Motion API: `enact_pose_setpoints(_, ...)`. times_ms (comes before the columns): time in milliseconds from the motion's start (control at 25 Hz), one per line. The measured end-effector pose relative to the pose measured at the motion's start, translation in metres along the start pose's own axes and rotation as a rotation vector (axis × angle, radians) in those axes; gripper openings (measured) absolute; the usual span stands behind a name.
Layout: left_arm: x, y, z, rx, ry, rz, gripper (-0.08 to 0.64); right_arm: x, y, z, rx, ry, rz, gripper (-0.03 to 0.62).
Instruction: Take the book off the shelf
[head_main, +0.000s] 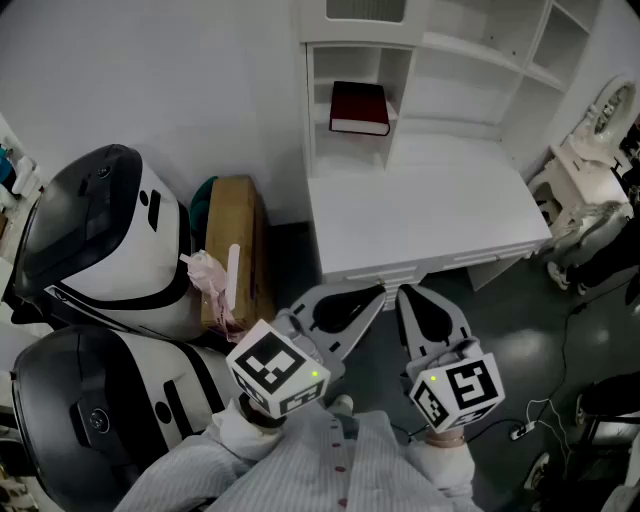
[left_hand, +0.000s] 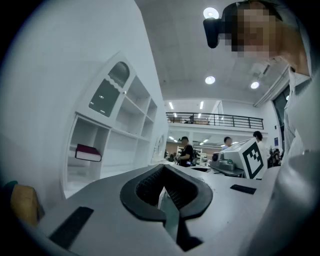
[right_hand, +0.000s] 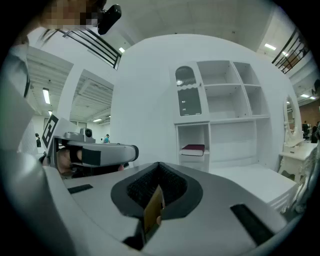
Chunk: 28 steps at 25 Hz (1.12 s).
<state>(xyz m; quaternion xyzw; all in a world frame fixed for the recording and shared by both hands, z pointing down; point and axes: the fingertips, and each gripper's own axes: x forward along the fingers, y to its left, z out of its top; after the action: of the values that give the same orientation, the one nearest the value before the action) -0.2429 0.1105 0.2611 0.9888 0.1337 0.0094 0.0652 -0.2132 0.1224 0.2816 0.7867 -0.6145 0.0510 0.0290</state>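
Note:
A dark red book (head_main: 359, 108) lies flat in the lower left cubby of the white shelf unit (head_main: 345, 45) that stands at the back of a white desk (head_main: 420, 215). The same book (left_hand: 88, 152) shows far off at the left in the left gripper view, and sits ahead as the book (right_hand: 192, 149) in the right gripper view. My left gripper (head_main: 372, 293) and right gripper (head_main: 407, 292) are side by side in front of the desk's near edge, well short of the book. Both are shut with nothing between the jaws, as the left gripper (left_hand: 162, 187) and right gripper (right_hand: 157, 192) show close up.
Two large white and black machines (head_main: 95, 235) stand on the floor at the left, with a brown cardboard box (head_main: 232, 240) beside them. A white dresser with a mirror (head_main: 590, 160) is at the right, and cables (head_main: 530, 425) lie on the floor. People (left_hand: 186, 150) stand far off.

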Motion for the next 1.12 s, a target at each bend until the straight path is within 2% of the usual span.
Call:
enact_pose_setpoints(280,-0.003,-0.008,-0.004,-0.005,0.004,0.021,0.011,-0.012,0.002,-0.004,0.012,-0.005,-0.009,0.014)
enact_pose_setpoints(880,-0.010,-0.026,-0.010,0.036,0.013,0.090,0.011,-0.042,0.000,-0.011,0.026,-0.031,0.016,0.014)
enact_pose_setpoints(1120,-0.010,-0.017,-0.013,0.040,0.024,0.123,0.011,-0.040,-0.003,-0.020,0.040,-0.020,0.027,0.014)
